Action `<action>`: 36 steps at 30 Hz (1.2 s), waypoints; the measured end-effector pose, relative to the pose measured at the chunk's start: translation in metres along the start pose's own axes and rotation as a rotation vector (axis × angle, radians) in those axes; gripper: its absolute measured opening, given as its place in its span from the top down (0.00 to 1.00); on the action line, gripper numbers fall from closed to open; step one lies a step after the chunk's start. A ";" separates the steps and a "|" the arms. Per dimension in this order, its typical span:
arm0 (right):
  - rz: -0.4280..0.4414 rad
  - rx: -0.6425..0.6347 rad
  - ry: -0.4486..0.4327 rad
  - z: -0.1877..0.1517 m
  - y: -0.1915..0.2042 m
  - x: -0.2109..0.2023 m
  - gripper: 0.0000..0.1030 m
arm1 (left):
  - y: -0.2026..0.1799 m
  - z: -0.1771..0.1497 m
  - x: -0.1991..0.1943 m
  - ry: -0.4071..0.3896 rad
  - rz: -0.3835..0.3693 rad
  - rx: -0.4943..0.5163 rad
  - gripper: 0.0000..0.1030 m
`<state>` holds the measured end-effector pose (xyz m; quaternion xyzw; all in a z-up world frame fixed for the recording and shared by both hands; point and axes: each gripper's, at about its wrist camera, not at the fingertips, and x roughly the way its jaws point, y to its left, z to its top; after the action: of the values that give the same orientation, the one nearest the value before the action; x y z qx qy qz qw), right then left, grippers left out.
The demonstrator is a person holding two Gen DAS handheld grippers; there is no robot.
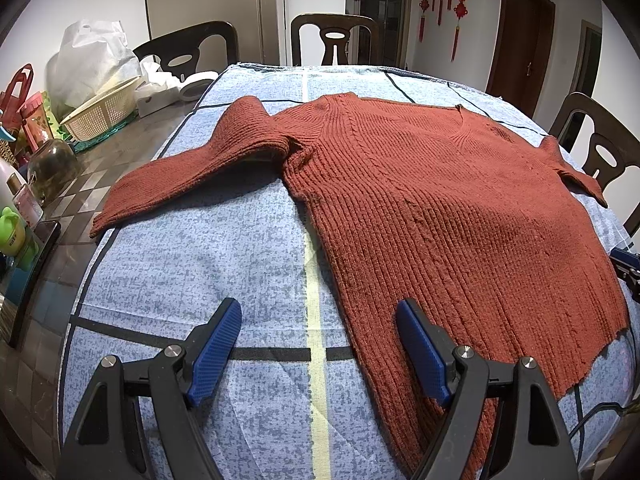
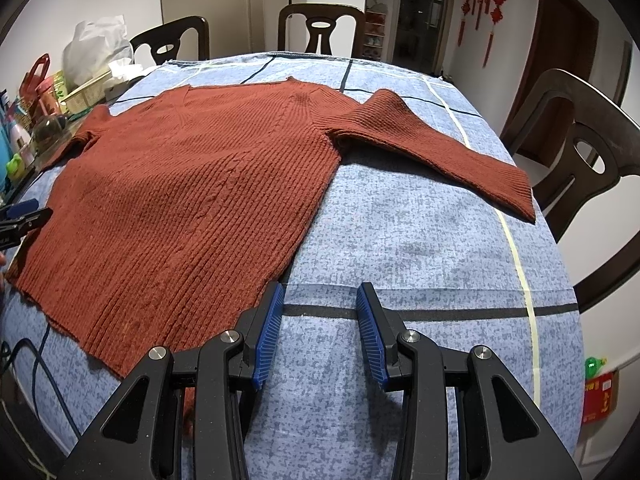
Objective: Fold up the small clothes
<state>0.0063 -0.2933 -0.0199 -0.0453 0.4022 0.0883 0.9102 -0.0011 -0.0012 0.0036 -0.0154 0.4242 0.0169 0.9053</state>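
Even indoor light — sharp centre, fisheye-warped, dark-vignetted edges.

Rust-red ribbed knit sweater [image 1: 440,208] lies flat, unfolded, V-neck away, both sleeves spread, on blue cloth.

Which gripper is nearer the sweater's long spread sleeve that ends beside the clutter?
Left. The left gripper hovers open over the hem corner on that sleeve's side of the sweater. The right gripper, also open, sits at the opposite hem corner.
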 end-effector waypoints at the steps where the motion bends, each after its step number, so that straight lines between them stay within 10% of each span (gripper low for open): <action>1: 0.001 0.001 0.000 0.000 0.000 0.000 0.62 | 0.000 -0.001 0.000 0.000 -0.001 0.001 0.20; 36: 0.004 -0.010 0.010 0.002 0.001 0.001 0.62 | 0.002 0.000 0.001 -0.003 0.005 0.004 0.20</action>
<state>0.0083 -0.2920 -0.0196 -0.0494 0.4065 0.0917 0.9077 -0.0003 0.0005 0.0028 -0.0123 0.4230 0.0182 0.9059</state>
